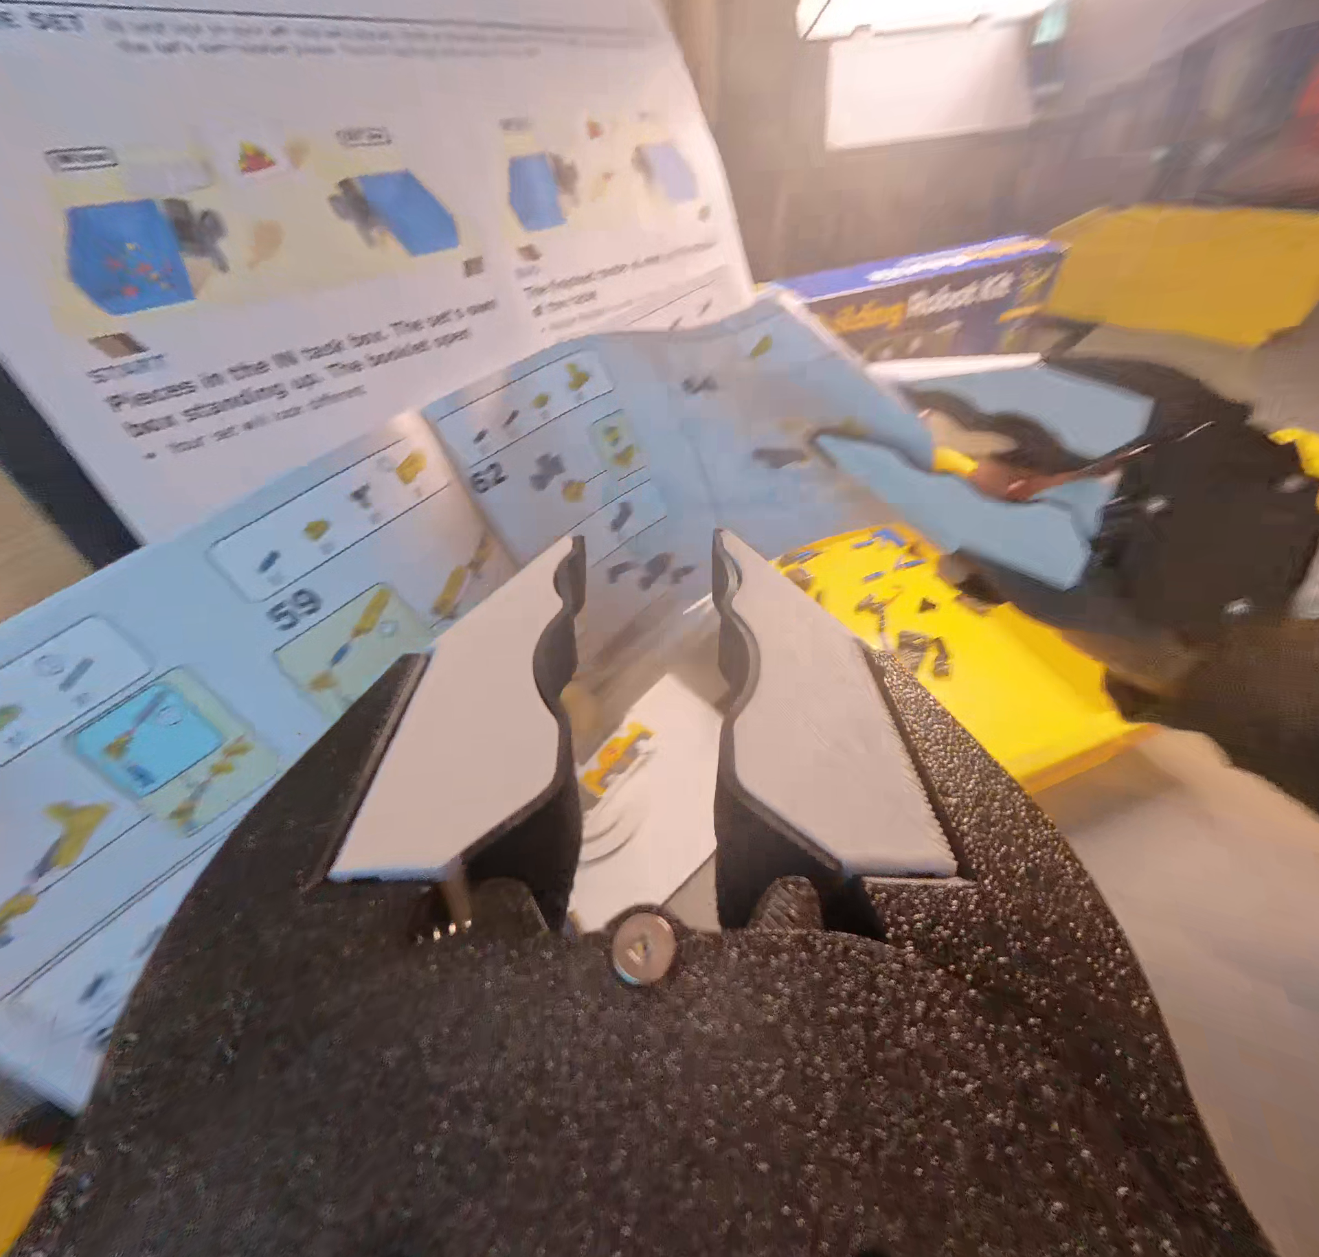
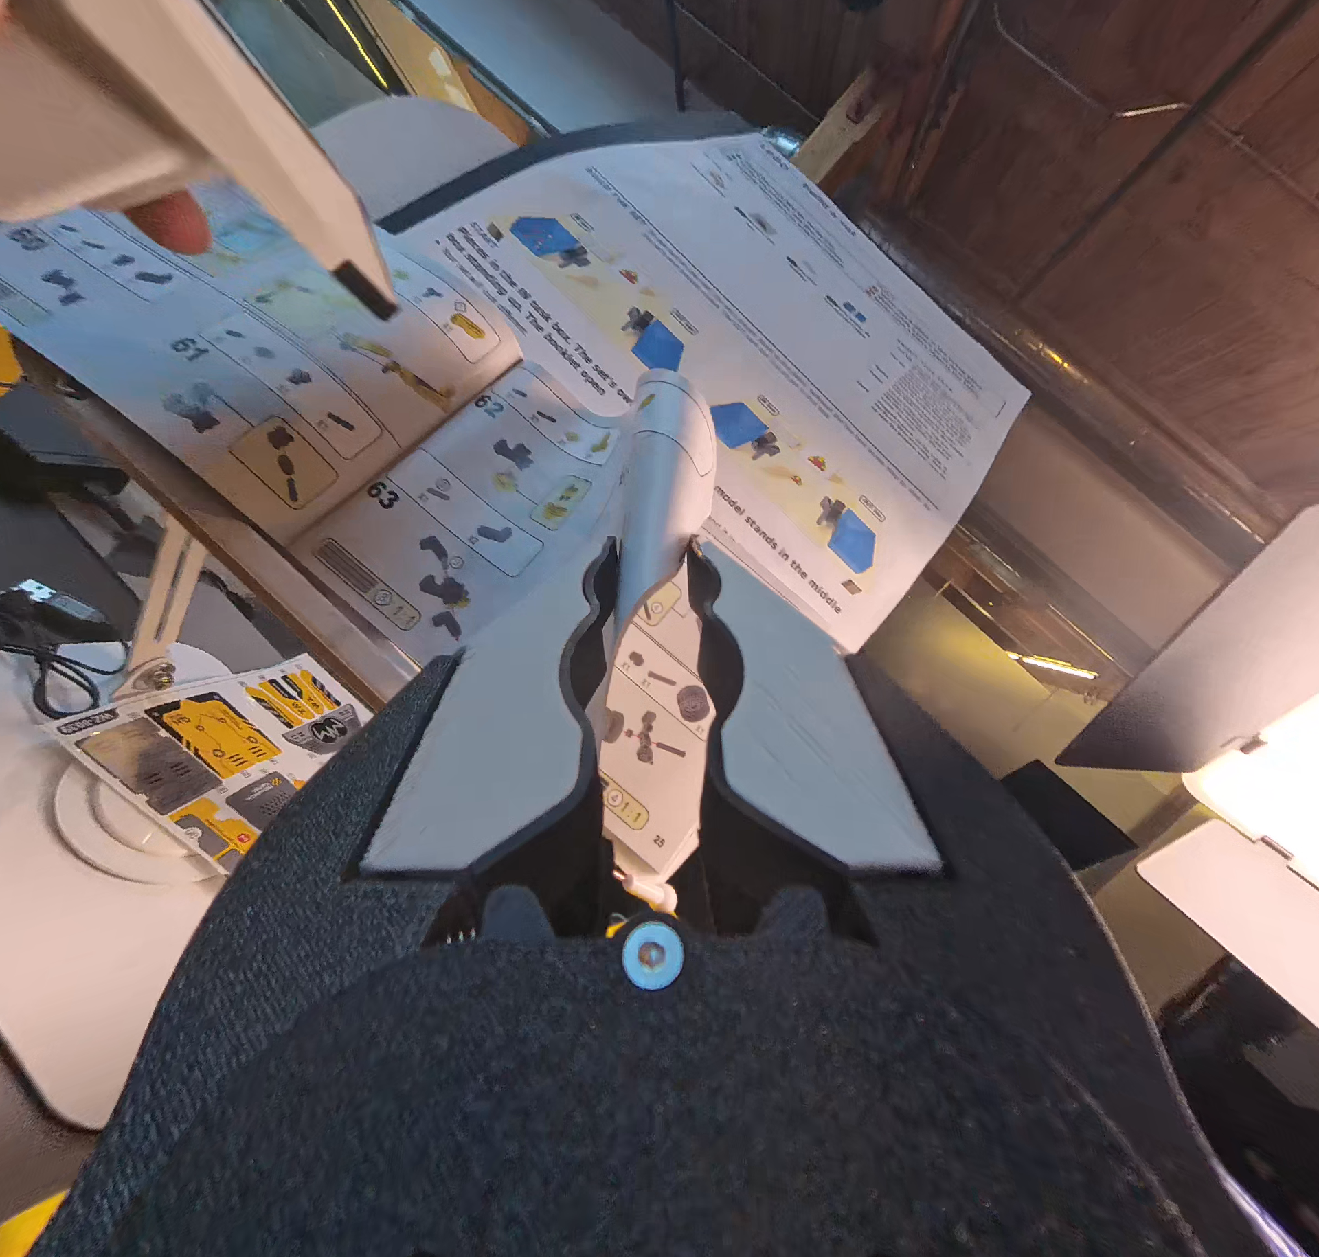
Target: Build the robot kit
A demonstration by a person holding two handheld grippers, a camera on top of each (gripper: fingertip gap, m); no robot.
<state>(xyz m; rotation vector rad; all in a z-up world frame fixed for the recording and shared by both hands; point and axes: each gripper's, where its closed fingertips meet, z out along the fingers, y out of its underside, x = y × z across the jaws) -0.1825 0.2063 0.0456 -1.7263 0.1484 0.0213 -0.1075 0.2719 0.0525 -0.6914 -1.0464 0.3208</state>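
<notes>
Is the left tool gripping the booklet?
No. In the left wrist view the left tool has open fingers with a clear gap, the instruction booklet lying beyond them, not clamped.

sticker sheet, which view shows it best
Right wrist view: the sticker sheet lies flat at lower left, sharp, only its right edge hidden by the right gripper. The left wrist view does not show it.

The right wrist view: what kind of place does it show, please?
Probably a workbench or hobby desk set up for building a brick model. The right tongs grip pages of an open building booklet, a sticker sheet lies on the white table, and wood-panelled walls stand behind.
</notes>
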